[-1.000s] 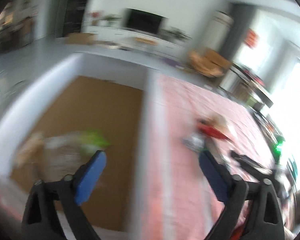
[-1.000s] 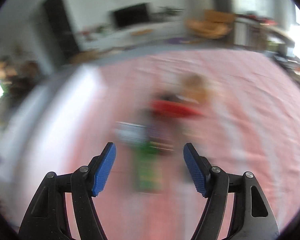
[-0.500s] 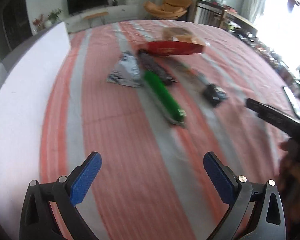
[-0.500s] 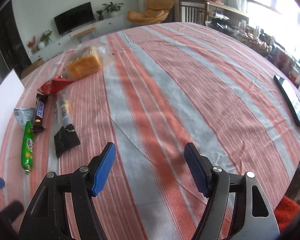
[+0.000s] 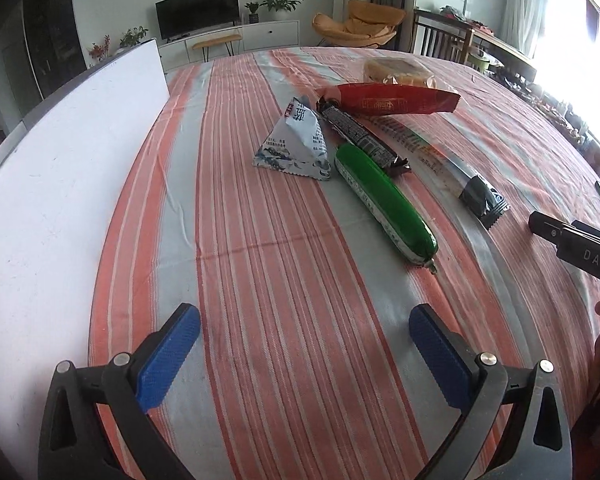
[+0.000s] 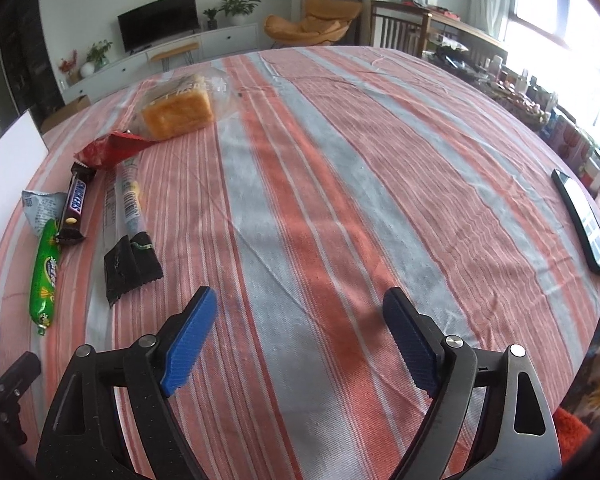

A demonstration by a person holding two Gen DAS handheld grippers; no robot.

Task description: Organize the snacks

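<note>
Readable text: "SNICKERS" on the brown bar (image 6: 75,204) at left in the right wrist view; in the left wrist view the same bar shows only its barcode side. "DAS" is printed on the black body of the other gripper at right edge of the left wrist view. The red pack (image 5: 396,98) carries gold characters, the white-blue triangle pouch (image 5: 294,142) blue characters, neither legible. The green sausage (image 5: 384,200) has a yellow logo in the right view, too small to read. Snacks sit clustered upper centre in the left view, far left in the right view: bagged bread (image 6: 180,110) farthest back, red pack in front of it, then Snickers with its near end lying on the sausage tip, pouch just beside both, a clear long stick pack (image 6: 126,196) ending next to a black sachet (image 6: 130,268). All lie on a striped red-grey cloth (image 6: 340,200). Left gripper (image 5: 306,346): jaws apart, nothing between them, over bare cloth near the sausage. Right gripper (image 6: 300,334): jaws opening, nothing between them, over bare cloth well apart from the snacks. A white board (image 5: 60,180) stands along the left. A phone (image 6: 584,220) lies at right edge. TV (image 5: 198,10), plants, orange chair (image 5: 360,26) behind.
</note>
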